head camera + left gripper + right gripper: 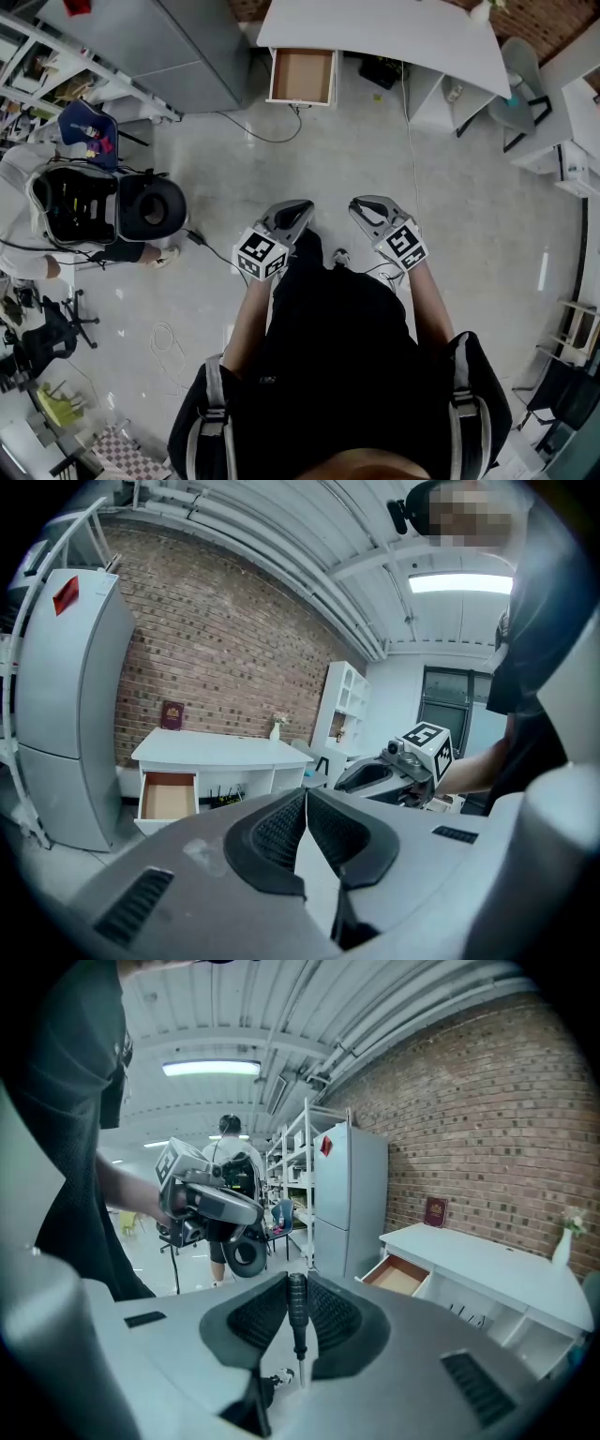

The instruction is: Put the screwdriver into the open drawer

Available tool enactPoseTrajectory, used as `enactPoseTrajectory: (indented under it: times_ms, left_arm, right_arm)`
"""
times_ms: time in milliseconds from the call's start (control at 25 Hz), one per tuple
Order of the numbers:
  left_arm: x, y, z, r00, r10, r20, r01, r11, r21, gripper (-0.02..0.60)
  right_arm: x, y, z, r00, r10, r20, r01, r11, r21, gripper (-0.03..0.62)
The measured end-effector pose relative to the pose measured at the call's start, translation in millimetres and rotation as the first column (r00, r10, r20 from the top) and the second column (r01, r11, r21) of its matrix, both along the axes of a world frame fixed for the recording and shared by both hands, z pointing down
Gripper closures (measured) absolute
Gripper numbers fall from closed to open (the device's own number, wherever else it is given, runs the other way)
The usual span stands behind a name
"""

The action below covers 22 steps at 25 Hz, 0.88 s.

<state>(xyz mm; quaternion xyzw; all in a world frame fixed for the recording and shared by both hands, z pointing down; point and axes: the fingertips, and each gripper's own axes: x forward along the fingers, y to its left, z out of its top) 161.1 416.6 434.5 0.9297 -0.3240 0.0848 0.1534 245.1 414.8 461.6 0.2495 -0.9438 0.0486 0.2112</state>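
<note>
The black-handled screwdriver is pinched between the pads of my right gripper, handle at the jaw tips and thin shaft pointing back toward the camera. The open drawer of the white desk shows a bare brown bottom, far ahead across the floor; it also appears in the left gripper view as the drawer and in the right gripper view as the drawer. My left gripper is shut with nothing in it, its jaws touching. My right gripper hangs beside it at waist height.
A tall grey cabinet stands left of the desk. Another person with a black backpack is at the left, near a blue chair. Cables trail over the floor. White shelves stand right of the desk.
</note>
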Motion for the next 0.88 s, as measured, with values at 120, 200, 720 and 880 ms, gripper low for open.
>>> enactPoseTrajectory:
  times_ms: [120, 200, 720, 880]
  left_arm:
    - [-6.2, -10.1, 2.3, 1.0, 0.004, -0.002, -0.004, 1.0, -0.006, 0.565]
    - [-12.1, -18.5, 3.7, 1.0, 0.009, -0.006, -0.009, 1.0, -0.009, 0.565]
    - [-52.7, -102.3, 5.7, 0.999, 0.051, -0.018, -0.051, 0.998, -0.023, 0.565]
    - [-65.3, -131.5, 4.6, 0.998, 0.067, -0.021, -0.067, 0.998, -0.019, 0.565]
  right_arm:
    - [-7.7, -10.3, 0.4, 1.0, 0.005, 0.001, -0.005, 1.0, -0.003, 0.474]
    - [-14.3, -18.3, 0.6, 1.0, 0.008, 0.001, -0.008, 1.0, -0.007, 0.475]
    - [-53.6, -88.7, 6.1, 0.999, 0.041, -0.029, -0.042, 0.998, -0.041, 0.475]
    - [-66.8, -114.2, 7.6, 0.998, 0.048, -0.045, -0.05, 0.998, -0.045, 0.474]
